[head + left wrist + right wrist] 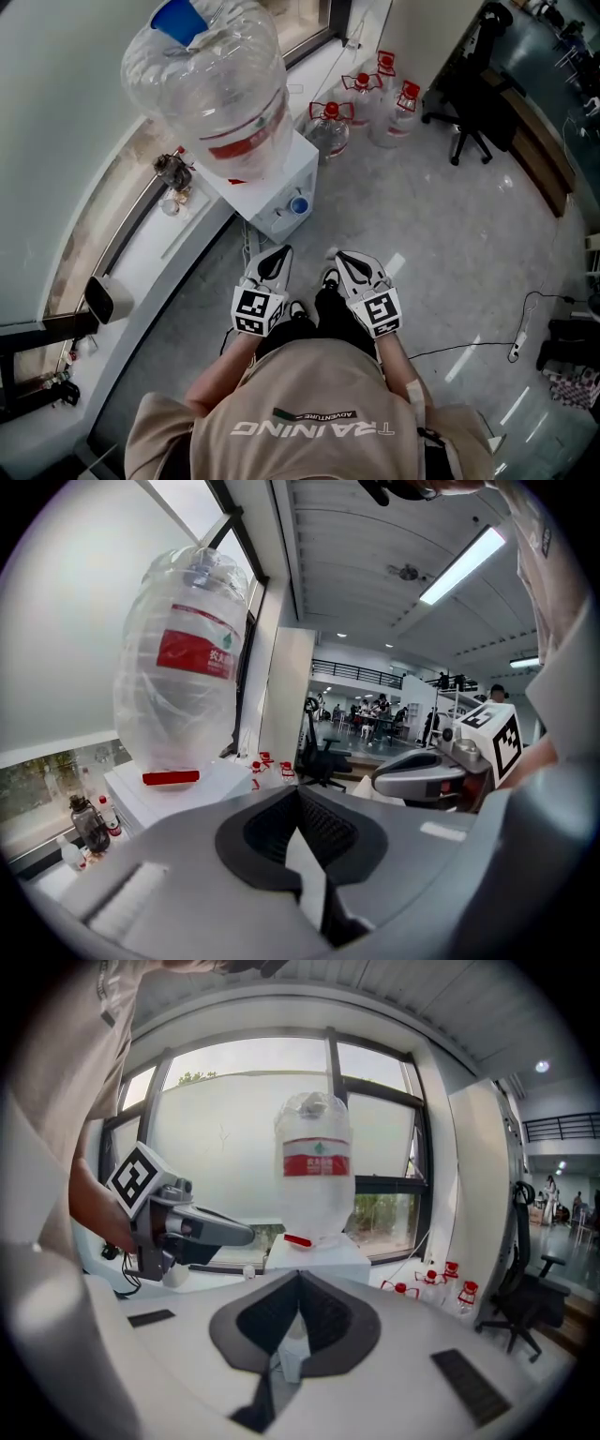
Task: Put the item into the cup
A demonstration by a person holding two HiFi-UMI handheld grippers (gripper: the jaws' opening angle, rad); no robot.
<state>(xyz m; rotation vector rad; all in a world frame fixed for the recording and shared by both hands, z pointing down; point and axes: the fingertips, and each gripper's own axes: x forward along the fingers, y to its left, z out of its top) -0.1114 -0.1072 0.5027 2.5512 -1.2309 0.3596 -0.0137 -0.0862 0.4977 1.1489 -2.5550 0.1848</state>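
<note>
I see no cup and no loose item that I can name. My left gripper (273, 256) and right gripper (348, 259) are held side by side close to the person's waist, pointing at a white water dispenser (281, 192). Both are shut with nothing between the pads. In the left gripper view the left gripper (298, 795) has its pads pressed together, and the right gripper (427, 775) shows at the right. In the right gripper view the right gripper (300, 1279) is likewise closed, with the left gripper (187, 1227) at the left. A small blue round part (299, 204) sits on the dispenser's front.
A large clear water bottle (216, 84) stands upside down on the dispenser. Several red-capped jugs (370, 103) stand on the floor behind it. A windowsill (141, 253) with small bottles (173, 173) runs along the left. An office chair (473, 103) and a power strip (518, 347) are at the right.
</note>
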